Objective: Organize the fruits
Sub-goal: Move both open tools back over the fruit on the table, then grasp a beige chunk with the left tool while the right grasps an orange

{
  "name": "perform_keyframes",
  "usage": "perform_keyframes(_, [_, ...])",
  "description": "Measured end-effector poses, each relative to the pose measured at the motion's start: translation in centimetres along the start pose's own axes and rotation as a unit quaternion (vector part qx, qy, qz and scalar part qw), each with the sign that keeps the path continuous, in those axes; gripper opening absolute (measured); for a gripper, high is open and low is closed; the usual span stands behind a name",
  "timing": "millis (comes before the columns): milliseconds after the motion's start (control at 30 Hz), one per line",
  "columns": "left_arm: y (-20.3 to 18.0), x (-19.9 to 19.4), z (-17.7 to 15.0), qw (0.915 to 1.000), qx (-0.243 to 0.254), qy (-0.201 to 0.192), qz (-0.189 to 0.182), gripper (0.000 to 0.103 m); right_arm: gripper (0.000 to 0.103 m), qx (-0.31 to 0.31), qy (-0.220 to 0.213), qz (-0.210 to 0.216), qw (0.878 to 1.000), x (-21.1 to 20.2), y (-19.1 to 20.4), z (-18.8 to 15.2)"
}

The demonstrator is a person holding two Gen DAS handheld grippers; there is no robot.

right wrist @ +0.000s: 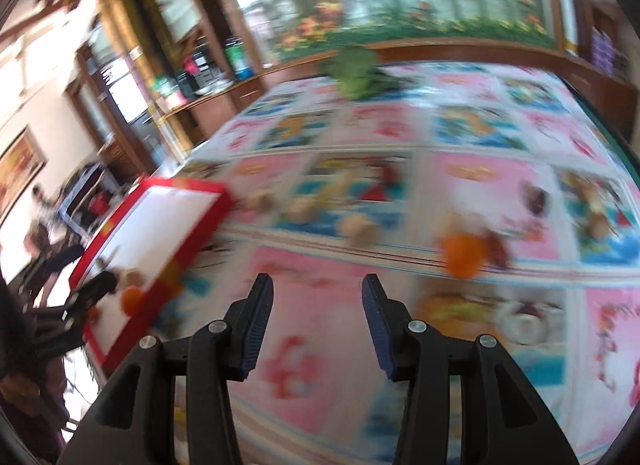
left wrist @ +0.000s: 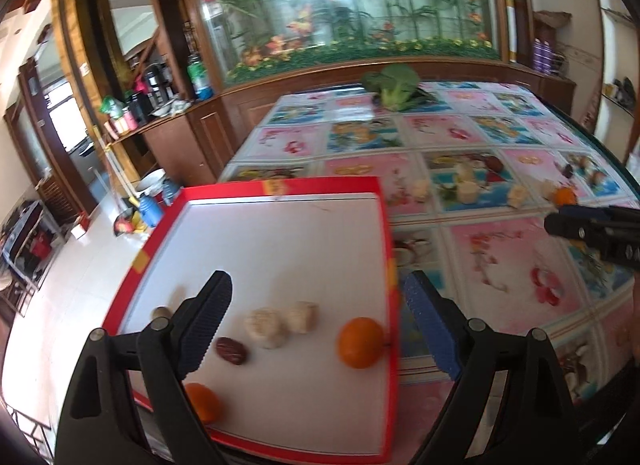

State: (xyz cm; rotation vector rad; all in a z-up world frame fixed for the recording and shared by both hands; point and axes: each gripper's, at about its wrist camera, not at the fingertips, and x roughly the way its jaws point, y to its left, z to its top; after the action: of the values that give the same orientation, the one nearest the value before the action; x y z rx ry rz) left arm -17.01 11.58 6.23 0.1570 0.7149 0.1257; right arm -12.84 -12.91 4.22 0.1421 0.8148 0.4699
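Note:
A red-rimmed white tray (left wrist: 280,187) sits at the table's left edge. In it lie an orange (left wrist: 360,342), a second orange (left wrist: 204,402), two pale round fruits (left wrist: 266,327), a dark red date (left wrist: 231,350) and a small brown fruit (left wrist: 162,311). My left gripper (left wrist: 320,329) is open and empty above the tray. My right gripper (right wrist: 318,325) is open and empty over the patterned tablecloth; it also shows in the left wrist view (left wrist: 592,231). An orange (right wrist: 464,255) and pale fruits (right wrist: 360,231) lie ahead of it. The tray (right wrist: 120,305) is at its left.
A green leafy vegetable (left wrist: 394,87) lies at the table's far edge. More small fruits (left wrist: 466,189) are scattered across the tablecloth (left wrist: 500,277). A wooden cabinet with an aquarium (left wrist: 340,5) stands behind. The floor (left wrist: 72,285) lies left of the table.

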Motion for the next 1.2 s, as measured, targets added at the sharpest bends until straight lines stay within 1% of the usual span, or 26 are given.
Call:
perform_keyframes(100, [-2.0,0.0,0.0,0.9996,0.017,0.006,-0.024,0.089,0.048,0.035,0.001,-0.025,0.999,-0.2,-3.5,0.3])
perform_keyframes(167, [-3.1,-0.1,-0.1,0.9989,0.027,0.009,-0.037,0.089,0.048,0.052,0.006,-0.024,0.998,-0.1,-4.7,0.3])
perform_keyframes(300, [-4.6,-0.3,0.0,0.9976,0.042,0.015,-0.053,0.089,0.048,0.068,0.010,-0.047,0.997,0.3,-6.2,0.5])
perform_keyframes(400, [-5.7,-0.1,0.5,0.9963,0.052,0.018,-0.067,0.089,0.048,0.081,0.022,-0.041,0.996,1.2,-7.1,0.7])
perform_keyframes(500, [-6.9,0.6,1.6,0.9935,0.060,0.024,-0.094,0.089,0.048,0.081,0.024,-0.041,0.996,1.6,-7.2,0.9])
perform_keyframes(633, [-9.1,1.9,3.2,0.9894,0.083,0.021,-0.118,0.089,0.048,0.066,0.026,-0.047,0.996,2.4,-6.9,1.4])
perform_keyframes(733, [-10.7,3.2,4.4,0.9842,0.097,0.020,-0.147,0.089,0.048,0.061,0.023,-0.054,0.996,2.6,-7.0,1.7])
perform_keyframes(767, [-11.1,3.7,4.7,0.9831,0.100,0.025,-0.151,0.089,0.048,0.061,0.023,-0.053,0.996,2.6,-7.1,1.7])
perform_keyframes(833, [-12.1,5.2,5.4,0.9786,0.109,0.036,-0.171,0.089,0.044,0.059,0.020,-0.056,0.997,2.5,-7.1,1.6])
perform_keyframes(867, [-12.4,5.6,5.6,0.9779,0.110,0.039,-0.173,0.089,0.039,0.053,0.019,-0.063,0.996,2.5,-7.1,1.6])
perform_keyframes(900, [-12.7,6.2,5.7,0.9773,0.112,0.042,-0.175,0.089,0.036,0.047,0.019,-0.072,0.996,2.5,-7.0,1.6])
perform_keyframes(933, [-13.1,6.7,6.0,0.9760,0.116,0.044,-0.179,0.088,0.036,0.046,0.018,-0.073,0.996,2.5,-7.0,1.5])
perform_keyframes(967, [-13.4,7.1,6.1,0.9750,0.118,0.045,-0.183,0.088,0.033,0.047,0.018,-0.072,0.996,2.4,-7.0,1.5])
perform_keyframes(1000, [-13.8,7.5,6.5,0.9740,0.120,0.043,-0.187,0.087,0.032,0.048,0.020,-0.066,0.996,2.4,-7.0,1.5])
perform_keyframes(1067, [-14.5,8.0,6.9,0.9717,0.126,0.042,-0.195,0.082,0.032,0.048,0.019,-0.067,0.996,2.3,-7.0,1.5])
perform_keyframes(1133, [-15.0,8.3,7.3,0.9699,0.133,0.042,-0.199,0.079,0.032,0.052,0.020,-0.066,0.996,2.2,-7.1,1.4])
perform_keyframes(1200, [-15.6,9.0,7.6,0.9678,0.145,0.045,-0.201,0.073,0.031,0.057,0.021,-0.062,0.996,2.2,-7.3,1.4])
